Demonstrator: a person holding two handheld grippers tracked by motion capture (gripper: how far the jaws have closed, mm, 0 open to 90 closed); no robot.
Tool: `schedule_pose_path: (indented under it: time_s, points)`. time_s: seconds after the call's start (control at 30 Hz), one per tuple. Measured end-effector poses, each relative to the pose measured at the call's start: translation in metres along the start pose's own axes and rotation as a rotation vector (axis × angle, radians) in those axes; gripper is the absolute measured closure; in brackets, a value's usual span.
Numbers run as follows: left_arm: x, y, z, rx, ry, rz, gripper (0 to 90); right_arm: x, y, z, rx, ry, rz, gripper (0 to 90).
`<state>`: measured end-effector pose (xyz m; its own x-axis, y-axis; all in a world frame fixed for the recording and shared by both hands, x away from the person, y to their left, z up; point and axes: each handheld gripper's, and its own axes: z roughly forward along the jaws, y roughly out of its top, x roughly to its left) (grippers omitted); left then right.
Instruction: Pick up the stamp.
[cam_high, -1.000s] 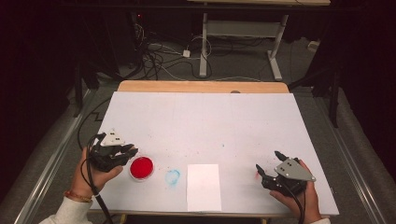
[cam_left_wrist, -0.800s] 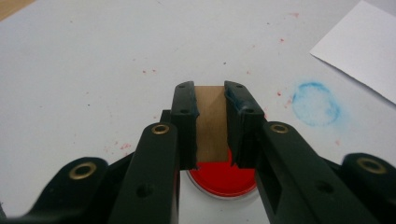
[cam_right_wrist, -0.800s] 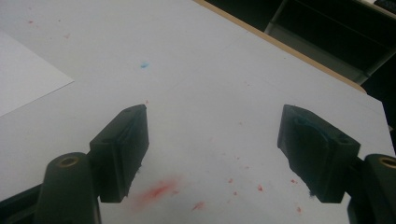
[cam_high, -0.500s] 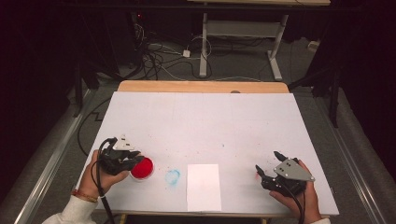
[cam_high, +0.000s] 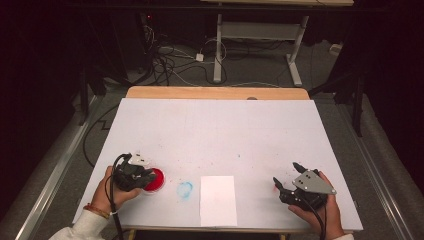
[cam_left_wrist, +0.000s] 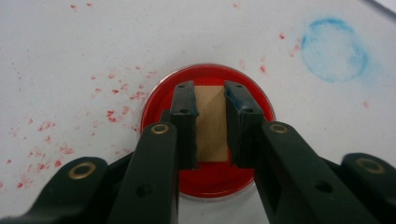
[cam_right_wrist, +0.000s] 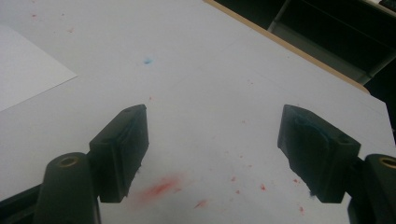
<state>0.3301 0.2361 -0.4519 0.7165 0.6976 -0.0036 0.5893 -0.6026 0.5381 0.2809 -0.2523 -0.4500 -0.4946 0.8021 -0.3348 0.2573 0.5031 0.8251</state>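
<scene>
A round red ink dish (cam_high: 156, 181) (cam_left_wrist: 159, 98) sits on the white table (cam_high: 215, 130) near its front left. My left gripper (cam_high: 137, 176) (cam_left_wrist: 210, 95) is directly over the dish, shut on a small tan wooden block (cam_left_wrist: 210, 123) that stands against the red surface. A white sheet of paper (cam_high: 218, 200) (cam_right_wrist: 23, 65) lies flat at the front centre. My right gripper (cam_high: 286, 173) (cam_right_wrist: 212, 135) rests low over the table at the front right, jaws wide open with nothing between them.
A round blue ink stain (cam_high: 185, 190) (cam_left_wrist: 334, 49) marks the table between the dish and the paper. Red specks and smears (cam_right_wrist: 159, 189) dot the surface. A wooden strip (cam_high: 215, 93) borders the far edge; cables and a desk frame (cam_high: 260, 45) lie beyond.
My left gripper has moved right and toward the front, from beside the red dish to over it. The right gripper has stayed put.
</scene>
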Motion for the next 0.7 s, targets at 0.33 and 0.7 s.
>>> schedule_pose_path:
  time_s: [0.33,0.7]
  points:
    - [-0.0027,-0.0038,0.0028,-0.020,0.014,0.005,74.0,-0.0001,-0.0001,-0.0002,0.002,-0.003,-0.005,25.1]
    - [-0.0015,-0.0065,0.0046,-0.035,0.006,-0.006,74.0,-0.0021,0.0017,0.0008,-0.003,-0.013,-0.002,25.1]
